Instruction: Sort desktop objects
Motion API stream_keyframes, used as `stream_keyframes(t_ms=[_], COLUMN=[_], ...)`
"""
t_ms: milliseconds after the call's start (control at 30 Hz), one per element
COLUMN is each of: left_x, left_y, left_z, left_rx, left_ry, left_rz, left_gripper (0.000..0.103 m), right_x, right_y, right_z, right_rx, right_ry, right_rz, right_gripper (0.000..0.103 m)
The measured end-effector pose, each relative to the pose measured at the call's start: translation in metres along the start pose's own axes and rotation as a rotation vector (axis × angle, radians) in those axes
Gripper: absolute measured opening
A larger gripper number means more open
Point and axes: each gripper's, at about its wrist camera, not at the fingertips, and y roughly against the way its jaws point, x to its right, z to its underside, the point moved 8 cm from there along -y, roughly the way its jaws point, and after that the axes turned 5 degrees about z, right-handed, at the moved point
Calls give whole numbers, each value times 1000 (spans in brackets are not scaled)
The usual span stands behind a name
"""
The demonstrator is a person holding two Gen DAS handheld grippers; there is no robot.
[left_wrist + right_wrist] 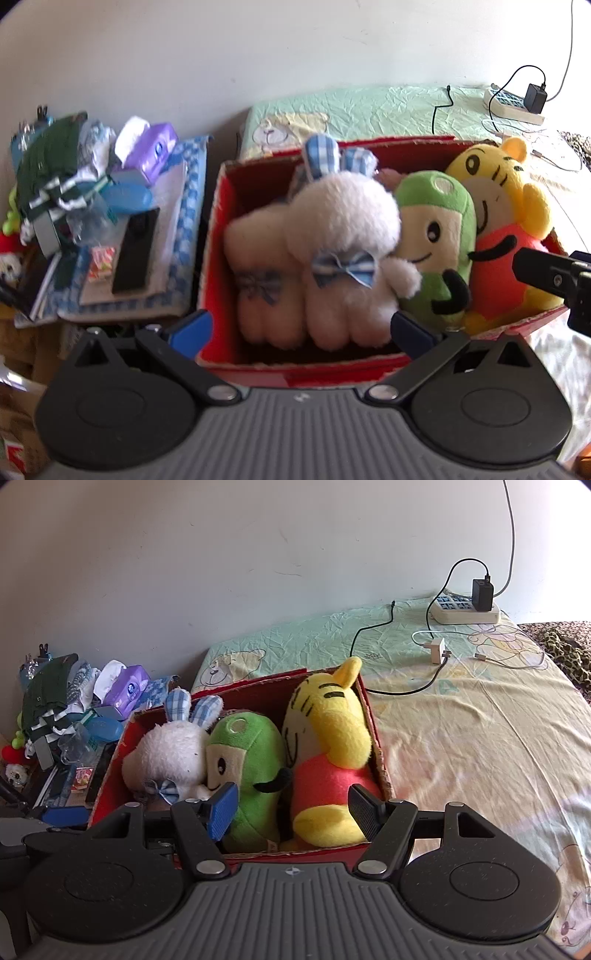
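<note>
A red cardboard box point(218, 236) point(373, 731) sits on the bed and holds three plush toys. A white rabbit point(332, 236) point(166, 753) with blue checked ears lies at the left. A green plush point(436, 236) point(251, 760) is in the middle and a yellow tiger point(502, 206) point(332, 738) at the right. My left gripper point(303, 328) stands open at the box's near edge, its fingers apart on either side of the rabbit's body. My right gripper point(293, 812) is open at the near rim, in front of the green plush and the tiger, gripping nothing.
A cluttered pile lies left of the box: purple tissue pack point(155, 147) point(127, 688), black remote point(136, 251), dark green clothing point(48, 166). A power strip with charger point(465, 609) and cables point(391, 653) lie on the bed sheet point(480, 738) behind and to the right.
</note>
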Motion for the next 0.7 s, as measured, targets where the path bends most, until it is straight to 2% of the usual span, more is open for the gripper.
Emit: stream_keyframes(t_ms=[500, 700], left_x=[-17, -17], left_y=[-11, -19], left_z=[-8, -8], left_rx=[12, 11], left_ry=[8, 13], left_rz=[-22, 5], left_gripper=[103, 103], right_x=[-17, -16], right_y=[-14, -21], right_z=[-2, -4], right_rx=[-17, -26], right_ry=[-14, -24], right_rz=[-21, -10], right_gripper=[70, 70])
